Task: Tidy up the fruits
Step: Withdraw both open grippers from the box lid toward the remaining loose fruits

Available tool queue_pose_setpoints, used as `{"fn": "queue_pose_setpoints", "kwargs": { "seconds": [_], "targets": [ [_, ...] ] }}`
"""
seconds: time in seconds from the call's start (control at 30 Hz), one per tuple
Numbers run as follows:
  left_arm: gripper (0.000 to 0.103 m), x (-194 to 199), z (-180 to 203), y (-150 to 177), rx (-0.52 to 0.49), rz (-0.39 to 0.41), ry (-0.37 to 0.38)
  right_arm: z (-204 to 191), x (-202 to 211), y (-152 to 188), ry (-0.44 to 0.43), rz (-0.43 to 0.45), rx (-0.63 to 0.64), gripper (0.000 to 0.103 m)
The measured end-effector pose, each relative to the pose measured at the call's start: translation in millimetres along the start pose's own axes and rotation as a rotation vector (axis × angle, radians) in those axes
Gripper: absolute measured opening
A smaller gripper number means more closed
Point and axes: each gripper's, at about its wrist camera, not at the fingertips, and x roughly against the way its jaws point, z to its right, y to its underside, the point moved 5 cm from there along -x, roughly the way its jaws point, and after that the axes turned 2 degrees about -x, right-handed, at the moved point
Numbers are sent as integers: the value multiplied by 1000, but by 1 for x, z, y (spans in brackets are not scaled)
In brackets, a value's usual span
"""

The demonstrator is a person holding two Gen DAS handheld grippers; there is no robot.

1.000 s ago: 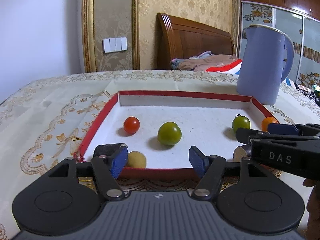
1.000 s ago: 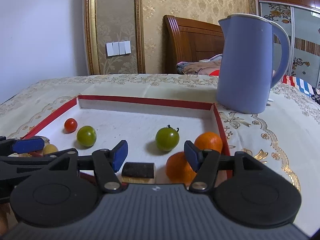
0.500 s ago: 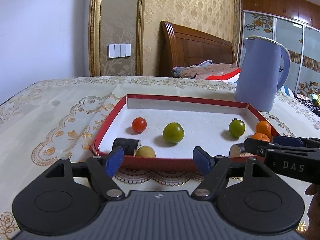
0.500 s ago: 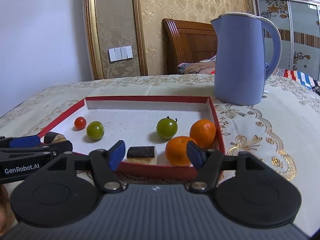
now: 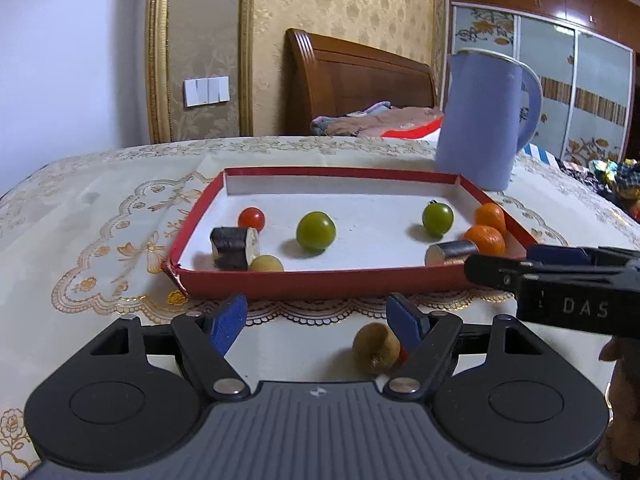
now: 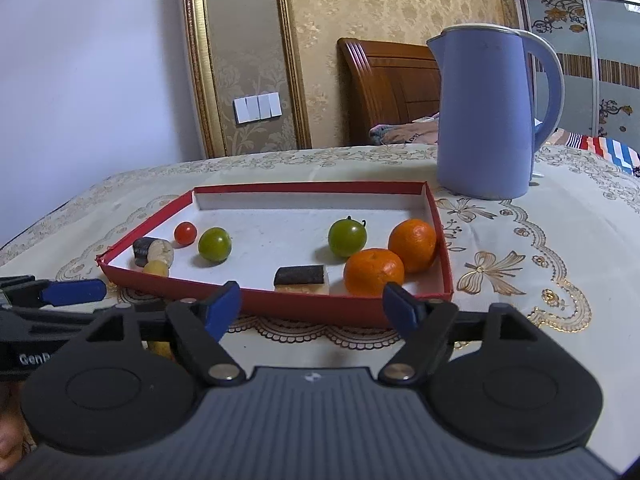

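Note:
A red-rimmed tray [image 5: 320, 282] [image 6: 308, 188] holds a red cherry tomato [image 5: 251, 218] [image 6: 185, 233], two green tomatoes [image 5: 315, 230] [image 5: 437, 219], two oranges [image 6: 374, 272] [image 6: 413, 245], a small yellow fruit [image 5: 266, 263] and two dark-skinned cane pieces [image 5: 234, 247] [image 6: 302, 280]. A brown kiwi [image 5: 376, 347] lies on the cloth in front of the tray, beside the right finger of my left gripper [image 5: 316, 316]. That gripper is open and its pads press on nothing. My right gripper [image 6: 312, 304] hovers before the tray's front wall, its jaws opening with nothing between them.
A tall blue kettle [image 5: 476, 120] [image 6: 484, 112] stands behind the tray's far right corner. The embroidered tablecloth [image 6: 520, 264] spreads around the tray. Each gripper shows in the other's view, right [image 5: 520, 270] and left [image 6: 76, 292]. A bed headboard stands beyond.
Both grippers have drawn back from the tray toward its near side and their jaws stand wider. The cane pieces now lie free in the tray. The kiwi has come into view.

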Motion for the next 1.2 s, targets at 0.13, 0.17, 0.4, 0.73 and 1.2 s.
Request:
{"fn": "queue_pose_setpoints", "kwargs": {
  "seconds": [0.13,0.17,0.4,0.73,1.2],
  "targets": [
    [77,0,1,1,-2,-1,-3,4,0,0,10,-7,-26,85],
    [77,0,0,1,2,-3,-2,5,0,0,8,-5,-32,85],
    [77,-3,-14,0,58,-19,-43,-8,-1,5,-28,-29,36,84],
    [77,-8,-27,1,119,-56,-67,-22,3,17,-62,-87,108,85],
    [77,-8,-34,0,161,-61,-60,-44,-5,22,59,-138,191,97]
  ]
}}
